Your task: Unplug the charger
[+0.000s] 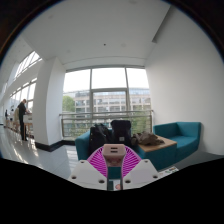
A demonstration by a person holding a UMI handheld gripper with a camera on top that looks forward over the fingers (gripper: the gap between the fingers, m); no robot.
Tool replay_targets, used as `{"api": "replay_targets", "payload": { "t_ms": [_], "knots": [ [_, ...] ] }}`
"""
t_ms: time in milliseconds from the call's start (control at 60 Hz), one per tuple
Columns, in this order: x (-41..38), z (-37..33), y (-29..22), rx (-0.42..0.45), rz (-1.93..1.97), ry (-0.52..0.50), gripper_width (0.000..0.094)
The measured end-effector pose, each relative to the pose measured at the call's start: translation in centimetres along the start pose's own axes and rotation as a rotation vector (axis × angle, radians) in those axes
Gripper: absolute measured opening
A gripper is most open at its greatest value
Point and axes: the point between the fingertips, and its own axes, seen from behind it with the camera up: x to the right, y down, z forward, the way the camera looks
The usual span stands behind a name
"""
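Pink pads line the inner faces of my hand-held gripper (114,163), and its two white fingers (88,173) stand spread with a clear gap between them. In that gap, at the pads' far end, sits a small pale boxy object (114,151); I cannot tell whether it is the charger, nor whether the pads touch it. Just beyond the fingers stretches a teal sofa (182,133) with a brown wooden worktop (158,146) set into it. Dark bags (110,132) are piled on the sofa at the worktop's left edge. Behind the sofa runs a railing (72,121), then tall windows (108,92) showing a building outside. Well off to the left, a person (22,118) stands on the glossy floor (40,156).
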Motion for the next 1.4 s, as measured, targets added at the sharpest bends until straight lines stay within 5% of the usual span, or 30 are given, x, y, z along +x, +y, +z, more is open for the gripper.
{"api": "replay_targets", "payload": {
  "t_ms": [150, 233, 400, 617, 800, 933, 1283, 1400],
  "knots": [
    [7.2, -3.0, 11.1, -0.174, -0.030, 0.091, 0.0147],
    [11.4, -1.1, 17.4, -0.328, 0.000, 0.108, 0.0148],
    [12.4, -3.1, 27.7, -0.501, 0.038, 0.093, 0.0161],
    [12.0, -4.1, 33.7, -0.663, 0.053, 0.065, 0.0210],
    [11.9, -3.4, 33.8, -0.671, 0.031, 0.076, 0.0320],
    [12.5, -3.6, 32.0, -0.659, 0.035, 0.113, 0.0543],
    [8.1, -11.0, 11.0, -0.343, 0.025, 0.042, 0.0777],
    [6.3, -16.1, 7.6, -0.319, -0.009, 0.031, 0.0782]
  ]
}}
